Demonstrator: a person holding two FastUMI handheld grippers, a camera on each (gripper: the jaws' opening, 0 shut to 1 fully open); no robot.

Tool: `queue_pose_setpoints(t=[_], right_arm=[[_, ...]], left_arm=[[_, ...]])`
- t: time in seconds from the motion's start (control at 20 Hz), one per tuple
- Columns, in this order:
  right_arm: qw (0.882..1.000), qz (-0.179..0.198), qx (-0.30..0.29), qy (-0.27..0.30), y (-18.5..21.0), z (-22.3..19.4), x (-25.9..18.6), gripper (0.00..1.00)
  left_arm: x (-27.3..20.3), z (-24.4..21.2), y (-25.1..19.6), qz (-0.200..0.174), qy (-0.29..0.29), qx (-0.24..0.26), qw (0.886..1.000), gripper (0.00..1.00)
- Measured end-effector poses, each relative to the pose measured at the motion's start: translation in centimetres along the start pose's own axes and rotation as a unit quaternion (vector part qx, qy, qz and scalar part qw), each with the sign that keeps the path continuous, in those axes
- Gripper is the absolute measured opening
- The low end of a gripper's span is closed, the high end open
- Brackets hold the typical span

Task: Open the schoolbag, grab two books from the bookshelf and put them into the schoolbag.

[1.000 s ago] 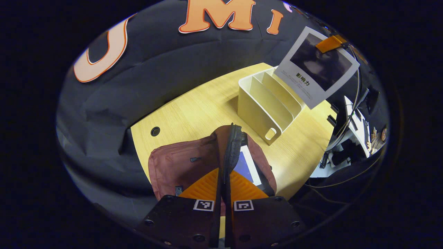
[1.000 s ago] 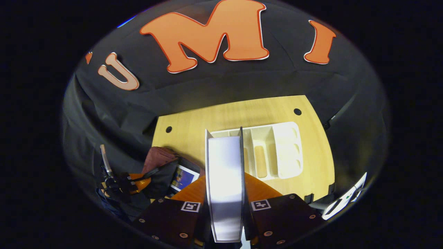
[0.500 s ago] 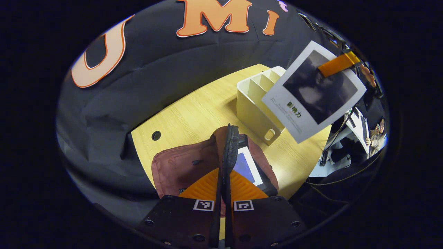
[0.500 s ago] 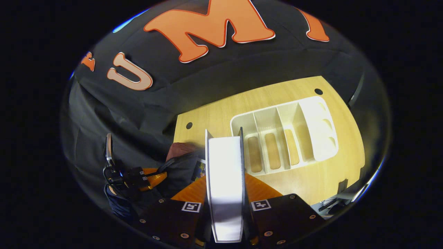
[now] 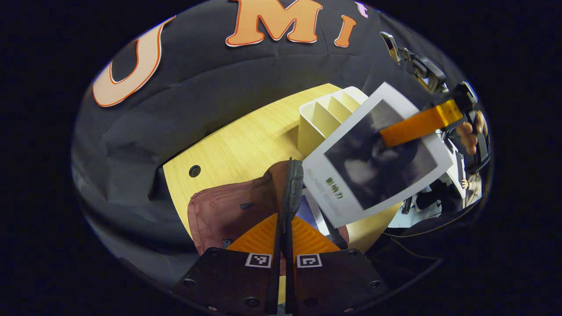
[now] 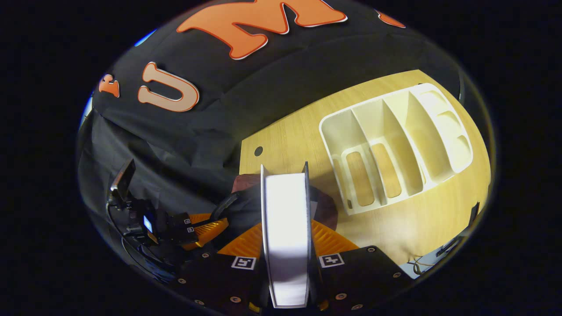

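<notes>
1. In the left gripper view I am looking at the maroon schoolbag [image 5: 228, 210] lying on the wooden desk [image 5: 246, 140], near the desk's left edge.
2. My left gripper [image 5: 284, 228] is pinching the upright flap of the schoolbag's opening; its fingers [image 5: 259, 235] are closed right down on that dark zippered edge, one on each side, and are holding it up.
3. Just right of that flap, a first book [image 5: 307, 210] with a blue cover and white border is sitting inside the open schoolbag.
4. Further right, my right gripper [image 5: 419, 125] is carrying the second book [image 5: 373, 162], white-edged with a dark cover picture, tilted in the air above the schoolbag's opening and in front of the bookshelf [image 5: 325, 118].
5. The bookshelf, a cream divided rack, is standing on the desk behind the second book, well right of the schoolbag.
6. At the far right a hand [image 5: 469, 131] is gripping the right gripper's handle.
7. In the right gripper view, the left gripper [image 6: 206, 226] is showing low on the left, beside the schoolbag [image 6: 325, 210].
8. In the centre, my right gripper [image 6: 286, 237] is clamping the second book [image 6: 286, 228] edge-on, a finger pressing on each cover.
9. To the right, the bookshelf [image 6: 395, 145] is lying open to view, its slots holding no books.
</notes>
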State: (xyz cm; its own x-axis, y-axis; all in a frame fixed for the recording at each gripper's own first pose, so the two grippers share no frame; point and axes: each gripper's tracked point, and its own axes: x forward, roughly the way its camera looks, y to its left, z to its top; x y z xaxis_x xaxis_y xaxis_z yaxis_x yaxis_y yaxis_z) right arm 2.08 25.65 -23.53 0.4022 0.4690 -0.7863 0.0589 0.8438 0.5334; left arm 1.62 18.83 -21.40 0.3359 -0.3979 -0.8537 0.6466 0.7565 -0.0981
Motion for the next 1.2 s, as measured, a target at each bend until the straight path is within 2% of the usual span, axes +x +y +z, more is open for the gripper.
queue_pose_setpoints(t=[0.15, 0.25, 0.4, 0.5, 0.55, 0.65, 0.8, 0.95, 1.2], right_arm=[[1.000, 0.014, 0.017, 0.003, 0.7, -1.5, 3.2, 0.37], [1.000, 0.007, 0.020, 0.004, 0.5, -2.2, 5.1, 0.37], [0.999, 0.023, 0.024, -0.001, 1.0, -2.8, 7.1, 0.37], [1.000, 0.020, 0.023, -0.002, 0.9, -3.5, 8.6, 0.37], [1.000, 0.013, 0.021, 0.002, 0.6, -4.0, 9.1, 0.37], [0.999, 0.033, 0.043, 0.003, 1.2, -4.6, 10.2, 0.37], [0.998, 0.038, 0.054, -0.017, 1.0, -4.8, 12.0, 0.37], [0.995, 0.060, 0.079, -0.025, 1.6, -5.6, 13.3, 0.37], [0.993, 0.070, 0.083, -0.042, 2.2, -6.0, 15.0, 0.38]], left_arm=[[0.1, 0.1, -0.2, -0.003, -0.004, -0.008, 1.000, 0.07], [0.1, 0.1, -0.6, -0.005, -0.007, -0.011, 1.000, 0.07], [0.2, 0.2, -1.1, -0.012, -0.012, -0.015, 1.000, 0.07], [0.1, 0.4, -1.6, -0.016, -0.015, -0.019, 1.000, 0.07], [0.1, 0.4, -1.9, -0.019, -0.016, -0.020, 0.999, 0.07], [0.0, 0.6, -2.4, -0.023, -0.019, -0.021, 0.999, 0.07], [-0.4, 1.0, -3.0, -0.027, -0.021, -0.016, 0.999, 0.07], [-0.4, 1.5, -3.7, -0.030, -0.022, -0.008, 0.999, 0.07], [-0.5, 2.0, -4.9, -0.036, -0.025, 0.002, 0.999, 0.07]])
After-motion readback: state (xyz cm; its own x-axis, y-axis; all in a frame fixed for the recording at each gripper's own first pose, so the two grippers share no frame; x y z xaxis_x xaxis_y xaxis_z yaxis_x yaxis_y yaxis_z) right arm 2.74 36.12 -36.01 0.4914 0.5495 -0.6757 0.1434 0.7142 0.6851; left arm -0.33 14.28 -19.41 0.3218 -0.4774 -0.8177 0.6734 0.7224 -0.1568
